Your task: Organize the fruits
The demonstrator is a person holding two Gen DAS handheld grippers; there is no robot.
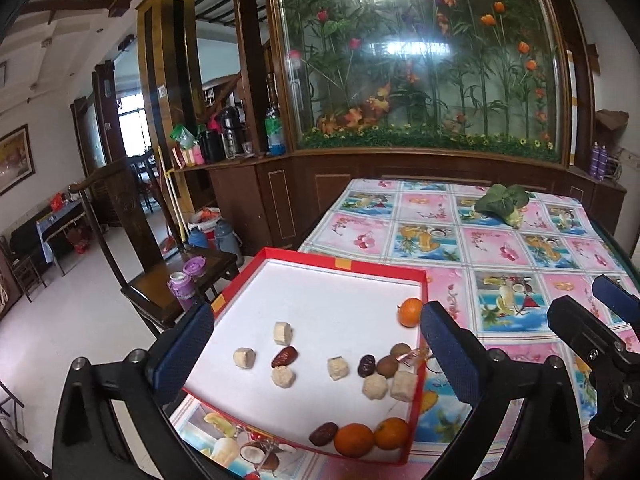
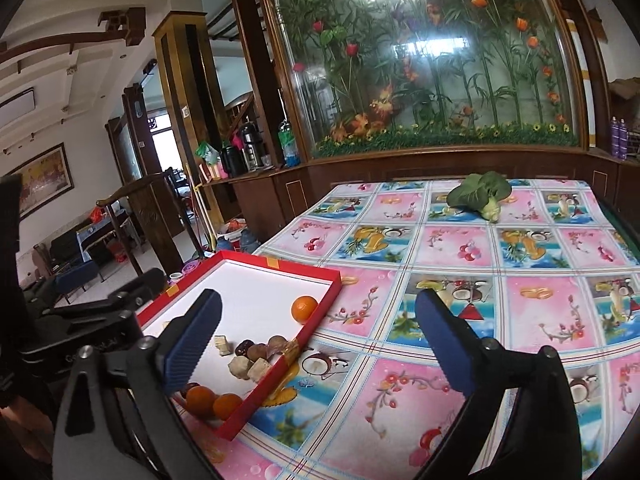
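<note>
Now oranges [image 1: 354, 440] inside red box [image 1: 340, 265]

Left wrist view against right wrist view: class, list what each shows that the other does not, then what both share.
Only the left wrist view shows the purple flask on the wooden chair, and all the box's contents, including three dark dates, one at. Only the right wrist view shows the tablecloth's near right area. Both share the red box, three oranges, one at, the beige cubes such as, the leafy vegetable, and both grippers open, left gripper and right gripper.
</note>
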